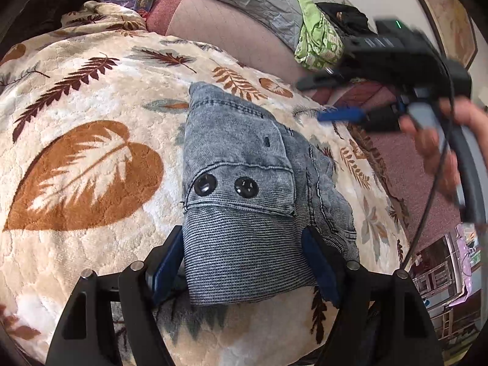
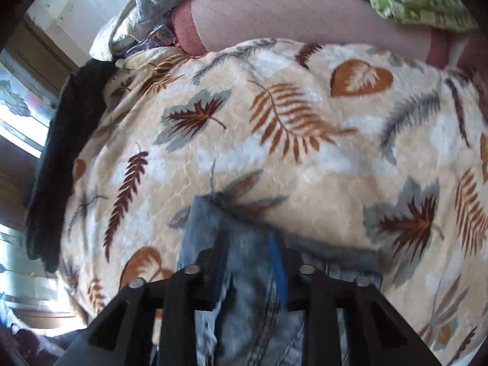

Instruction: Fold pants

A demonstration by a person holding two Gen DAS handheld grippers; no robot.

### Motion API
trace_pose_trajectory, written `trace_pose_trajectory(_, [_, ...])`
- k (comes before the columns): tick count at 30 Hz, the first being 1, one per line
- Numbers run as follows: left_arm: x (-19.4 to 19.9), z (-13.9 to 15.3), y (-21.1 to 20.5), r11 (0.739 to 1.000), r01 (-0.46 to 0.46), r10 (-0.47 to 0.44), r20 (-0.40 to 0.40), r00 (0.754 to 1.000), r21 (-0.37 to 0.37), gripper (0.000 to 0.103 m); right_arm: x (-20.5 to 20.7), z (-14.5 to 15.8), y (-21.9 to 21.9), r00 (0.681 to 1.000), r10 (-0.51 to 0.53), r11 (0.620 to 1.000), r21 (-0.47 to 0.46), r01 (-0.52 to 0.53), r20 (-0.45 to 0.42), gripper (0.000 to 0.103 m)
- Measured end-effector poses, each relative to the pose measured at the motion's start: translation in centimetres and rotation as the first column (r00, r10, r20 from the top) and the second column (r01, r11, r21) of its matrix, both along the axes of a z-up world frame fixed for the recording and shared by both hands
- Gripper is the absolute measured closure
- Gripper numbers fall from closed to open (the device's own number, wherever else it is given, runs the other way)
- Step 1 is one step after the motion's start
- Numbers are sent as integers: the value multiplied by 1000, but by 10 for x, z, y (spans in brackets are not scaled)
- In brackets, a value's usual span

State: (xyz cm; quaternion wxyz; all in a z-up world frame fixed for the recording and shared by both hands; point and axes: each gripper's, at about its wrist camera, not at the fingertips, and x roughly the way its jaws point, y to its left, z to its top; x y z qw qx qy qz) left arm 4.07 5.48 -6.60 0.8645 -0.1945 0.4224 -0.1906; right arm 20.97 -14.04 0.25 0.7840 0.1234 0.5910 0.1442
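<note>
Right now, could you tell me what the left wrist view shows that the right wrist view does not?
Only the left wrist view shows the two black buttons on the folded pants, the right gripper in a hand, and the left gripper open around the waistband. Only the right wrist view shows a bright window. Both show the leaf-print blanket and green cloth.

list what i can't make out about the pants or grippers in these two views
- Left wrist view: the right gripper is motion-blurred, its grip unreadable.
- Right wrist view: the pants are blurred and cut off by the bottom edge.
- Left gripper: the pants cover the fingers' lower parts.
</note>
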Motion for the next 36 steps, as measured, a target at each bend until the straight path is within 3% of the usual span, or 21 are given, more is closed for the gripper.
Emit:
trace_pose_trajectory(1, [-2, 4, 3, 1000, -3, 3, 12, 1000, -6, 25, -18, -7, -16, 1000, -27, 999, 47, 28, -14, 32])
trace_pose_trajectory(5, [-5, 16, 13, 999, -49, 49, 21, 999, 12, 25, -82, -35, -81, 989, -143, 968, 200, 150, -46, 32])
trace_pose_trajectory(7, [-5, 23, 16, 996, -84, 84, 24, 996, 32, 25, -103, -44, -99, 984, -171, 956, 233, 180, -57, 32])
trace_pose_trajectory(13, [6, 31, 12, 980, -150, 147, 32, 989, 131, 25, -136, -45, -74, 994, -83, 993, 85, 76, 78, 32])
trace_pose_trajectory(15, [11, 25, 9, 978, -146, 146, 9, 989, 152, 25, -143, -54, -59, 992, -22, 999, -33, 26, 121, 32])
trace_pose_trajectory(17, [14, 17, 3, 974, -130, 137, -25, 990, 187, 25, -145, -80, -47, 996, 44, 979, -202, -27, 80, 32])
trace_pose_trajectory(19, [14, 11, -2, 975, -112, 123, -42, 992, 191, 25, -144, -87, -54, 996, 11, 984, -181, 5, 86, 28])
trace_pose_trajectory(24, [12, 11, -8, 971, -102, 113, -38, 993, 214, 25, -144, -73, -54, 996, 18, 977, -211, 1, 91, 28])
trace_pose_trajectory(28, [13, 11, -10, 968, -106, 118, -41, 992, 226, 25, -152, -51, -54, 983, 9, 980, -196, 27, 181, 26])
trace_pose_trajectory(31, [13, 9, -14, 968, -96, 111, -52, 992, 231, 25, -149, -72, -48, 990, 58, 964, -266, -21, 132, 26])
trace_pose_trajectory(36, [11, 9, -20, 963, -82, 99, -54, 994, 256, 25, -146, -74, -63, 992, -5, 984, -178, 28, 129, 21])
